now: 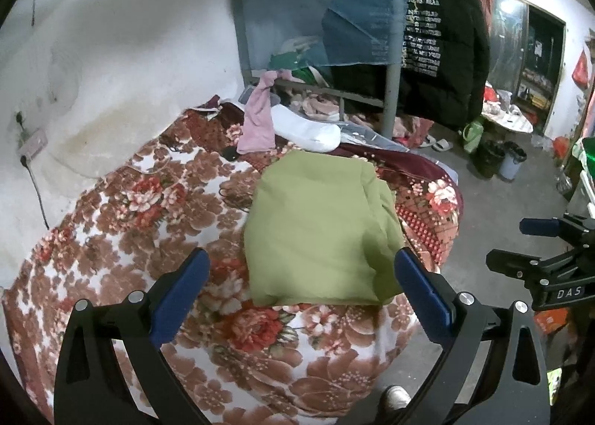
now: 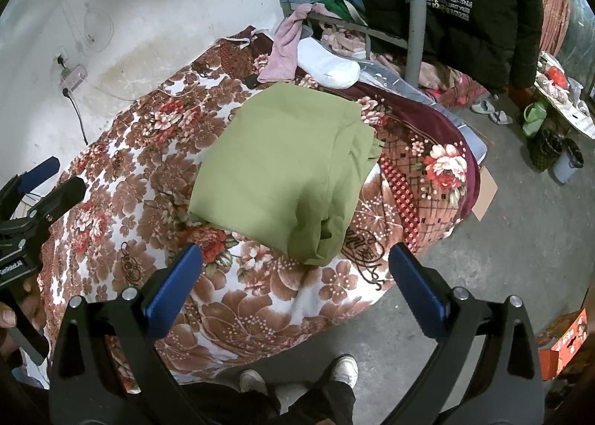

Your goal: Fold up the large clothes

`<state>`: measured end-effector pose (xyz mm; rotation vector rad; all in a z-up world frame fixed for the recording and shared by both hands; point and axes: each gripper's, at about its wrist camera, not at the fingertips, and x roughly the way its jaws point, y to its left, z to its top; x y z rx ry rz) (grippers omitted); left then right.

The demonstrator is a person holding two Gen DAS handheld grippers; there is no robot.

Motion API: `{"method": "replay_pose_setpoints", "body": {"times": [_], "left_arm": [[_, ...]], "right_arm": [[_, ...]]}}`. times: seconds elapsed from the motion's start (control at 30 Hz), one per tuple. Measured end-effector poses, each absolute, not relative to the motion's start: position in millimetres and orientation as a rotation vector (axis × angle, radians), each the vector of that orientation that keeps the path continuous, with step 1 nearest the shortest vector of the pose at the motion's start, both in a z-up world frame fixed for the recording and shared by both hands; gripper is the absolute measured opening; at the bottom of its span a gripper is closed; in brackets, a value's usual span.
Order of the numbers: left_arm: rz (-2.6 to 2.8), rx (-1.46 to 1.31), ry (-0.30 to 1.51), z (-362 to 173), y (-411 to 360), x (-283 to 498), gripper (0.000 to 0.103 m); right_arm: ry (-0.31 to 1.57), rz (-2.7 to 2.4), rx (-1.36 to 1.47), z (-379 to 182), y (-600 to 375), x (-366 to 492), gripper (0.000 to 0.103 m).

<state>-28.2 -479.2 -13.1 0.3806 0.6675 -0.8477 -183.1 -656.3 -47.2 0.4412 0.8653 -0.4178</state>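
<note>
Blue-padded left gripper (image 1: 301,276) and right gripper (image 2: 295,269) both gape, grasping nothing; "DAS" shows on one frame; just beyond, the folded green garment (image 2: 277,168) lies on the floral blanket (image 2: 148,172); farther off, a black jacket (image 1: 442,42) bears white lettering, perhaps "WORLD".

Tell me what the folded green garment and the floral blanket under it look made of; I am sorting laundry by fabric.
The green garment looks like a matte woven or knit cotton-type cloth: flat colour, no sheen, soft rounded folds. The exact fibre is not clear. The floral blanket looks like plush fleece, probably synthetic: its printed flowers have fuzzy edges and it drapes thickly over the bed's edge.
</note>
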Motion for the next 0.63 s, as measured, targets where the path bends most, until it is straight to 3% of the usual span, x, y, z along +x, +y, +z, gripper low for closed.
{"method": "replay_pose_setpoints", "body": {"times": [0.63], "left_arm": [[-0.845, 0.374, 0.674, -5.5, -491.7, -19.1, 0.098]], "right_arm": [[0.866, -0.404, 0.439, -50.0, -665.9, -172.7, 0.098]]}}
